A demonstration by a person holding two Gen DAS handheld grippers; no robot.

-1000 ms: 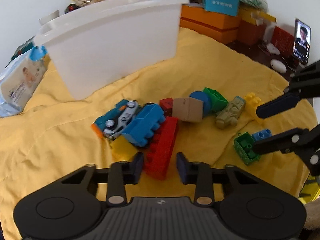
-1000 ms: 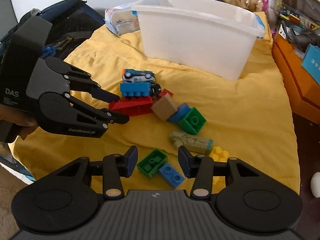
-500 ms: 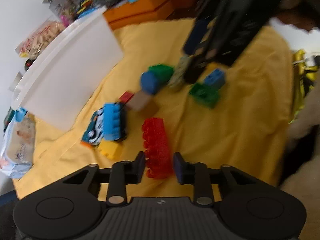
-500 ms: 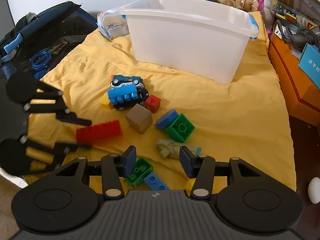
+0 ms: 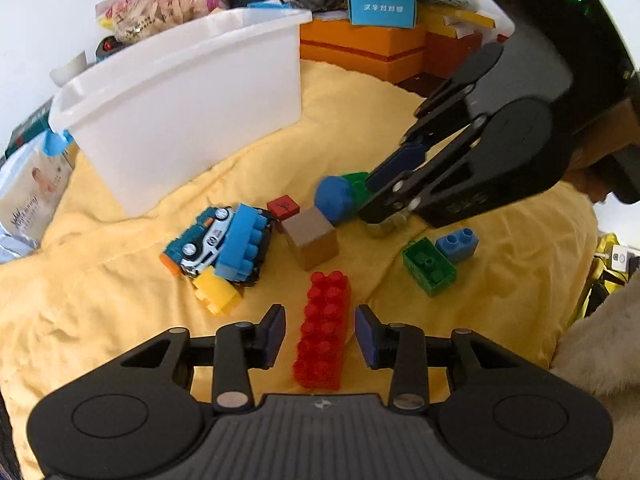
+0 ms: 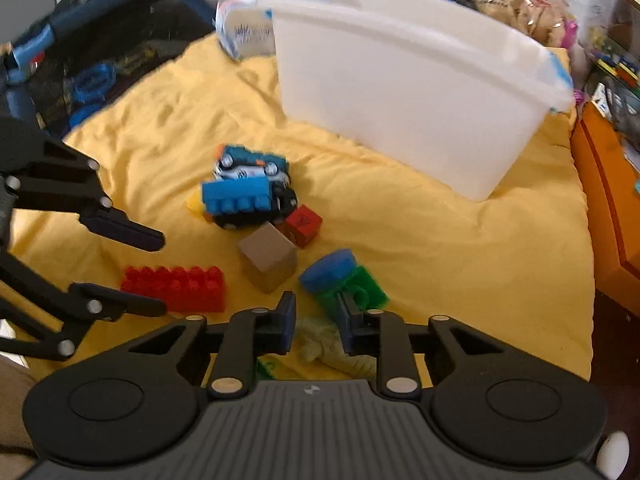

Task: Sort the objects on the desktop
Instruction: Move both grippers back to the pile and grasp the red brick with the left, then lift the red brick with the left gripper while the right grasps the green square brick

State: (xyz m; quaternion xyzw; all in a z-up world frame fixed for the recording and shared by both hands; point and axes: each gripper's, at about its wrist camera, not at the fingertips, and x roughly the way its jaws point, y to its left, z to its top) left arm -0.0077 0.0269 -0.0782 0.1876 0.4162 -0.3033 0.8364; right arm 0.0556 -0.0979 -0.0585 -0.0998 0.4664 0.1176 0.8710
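A long red brick lies on the yellow cloth, apart from the toy pile. My left gripper straddles it with its jaws opening, and a gap shows at each pad. The right wrist view shows the same brick between the left gripper's spread fingers. My right gripper is closing on a pale olive toy figure, whose body fills the space between the pads. From the left wrist view, the right gripper sits low over that figure.
A white bin stands at the back of the cloth. Nearby lie a toy car, blue brick, yellow brick, red cube, brown cube, blue disc and green brick. Orange boxes line the far edge.
The left gripper dragged the red brick out from the toy pile and spread its jaws off it. The right gripper moved forward over the olive figure and narrowed its jaws.
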